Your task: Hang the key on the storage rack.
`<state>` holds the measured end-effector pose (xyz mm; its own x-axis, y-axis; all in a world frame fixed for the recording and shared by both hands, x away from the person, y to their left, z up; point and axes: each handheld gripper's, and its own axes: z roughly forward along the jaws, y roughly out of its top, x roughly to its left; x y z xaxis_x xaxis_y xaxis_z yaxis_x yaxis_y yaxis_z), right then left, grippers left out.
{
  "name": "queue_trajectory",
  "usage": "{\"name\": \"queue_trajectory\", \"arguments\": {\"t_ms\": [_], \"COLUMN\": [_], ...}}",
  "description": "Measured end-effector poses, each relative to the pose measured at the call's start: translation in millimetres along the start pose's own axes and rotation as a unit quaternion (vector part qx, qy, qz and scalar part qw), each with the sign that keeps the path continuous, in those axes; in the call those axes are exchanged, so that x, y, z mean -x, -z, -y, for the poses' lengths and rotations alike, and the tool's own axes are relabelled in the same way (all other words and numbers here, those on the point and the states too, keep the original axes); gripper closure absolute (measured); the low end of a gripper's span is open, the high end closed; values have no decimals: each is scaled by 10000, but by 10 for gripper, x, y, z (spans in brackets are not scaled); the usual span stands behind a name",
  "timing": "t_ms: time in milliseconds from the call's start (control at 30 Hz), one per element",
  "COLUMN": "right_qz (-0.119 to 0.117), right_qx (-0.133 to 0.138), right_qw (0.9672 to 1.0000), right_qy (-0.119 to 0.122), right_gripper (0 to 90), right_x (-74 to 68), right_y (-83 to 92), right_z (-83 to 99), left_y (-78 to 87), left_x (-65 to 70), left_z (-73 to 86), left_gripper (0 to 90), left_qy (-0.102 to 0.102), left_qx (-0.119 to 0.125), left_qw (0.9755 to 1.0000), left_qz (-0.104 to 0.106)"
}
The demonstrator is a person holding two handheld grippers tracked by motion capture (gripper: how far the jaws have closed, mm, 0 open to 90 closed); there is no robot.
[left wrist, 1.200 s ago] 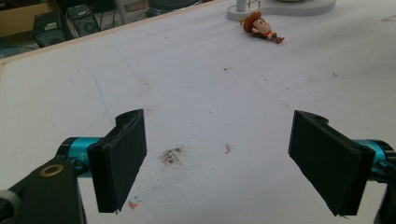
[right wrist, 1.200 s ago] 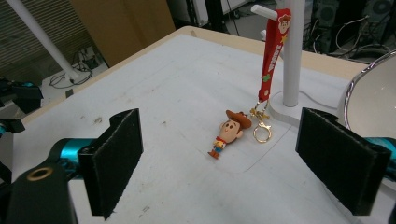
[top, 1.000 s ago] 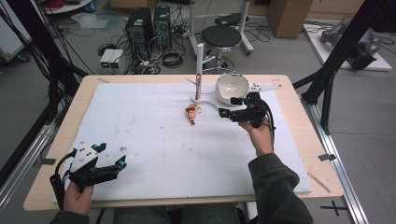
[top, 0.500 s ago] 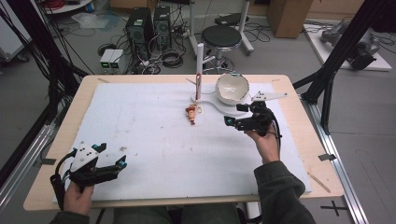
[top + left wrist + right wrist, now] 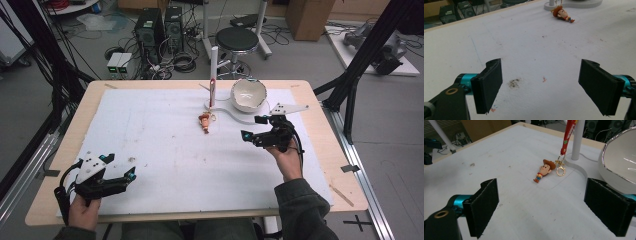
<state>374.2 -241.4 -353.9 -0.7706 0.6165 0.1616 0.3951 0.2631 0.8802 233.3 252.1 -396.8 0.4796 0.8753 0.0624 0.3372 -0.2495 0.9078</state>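
A small cowboy figure [image 5: 204, 121] lies on the white mat [image 5: 150, 130] near the far middle, joined by a gold ring [image 5: 560, 172] to a red lanyard [image 5: 569, 135] on a white pole [image 5: 213, 75]. My right gripper [image 5: 252, 127] hovers open to the right of the figure and points at it; in the right gripper view the figure [image 5: 544, 171] lies ahead between the jaws of the right gripper [image 5: 544, 207]. My left gripper [image 5: 120, 166] rests open at the near left; in the left gripper view, the left gripper [image 5: 541, 87] has bare mat between its jaws and the figure [image 5: 562, 14] lies far off.
A white bowl [image 5: 248, 94] stands tilted just right of the pole's flat base [image 5: 225, 111]; in the right gripper view the bowl [image 5: 621, 160] is close above the right jaw. A dirt smudge [image 5: 514, 83] marks the mat. The wooden table edge [image 5: 200, 215] rings the mat.
My right gripper has drawn back from beside the bowl toward the near edge and slightly right. The left gripper has stayed put.
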Motion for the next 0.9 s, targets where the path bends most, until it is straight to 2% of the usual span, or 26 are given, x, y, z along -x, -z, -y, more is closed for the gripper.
{"name": "queue_trajectory", "arguments": {"t_ms": [567,900], "right_qz": [140,194], "right_qx": [-75,-82], "right_qw": [9999,9998], "right_qy": [-45,44], "right_gripper": [115,115], "right_x": [-1,-47], "right_y": [134,205], "right_z": [266,352], "left_y": [3,-7], "left_x": [10,18], "left_z": [5,10], "left_gripper": [198,198], "left_qy": [27,31], "left_qx": [17,-2], "left_qw": [10000,10000], "left_qz": [12,13]}}
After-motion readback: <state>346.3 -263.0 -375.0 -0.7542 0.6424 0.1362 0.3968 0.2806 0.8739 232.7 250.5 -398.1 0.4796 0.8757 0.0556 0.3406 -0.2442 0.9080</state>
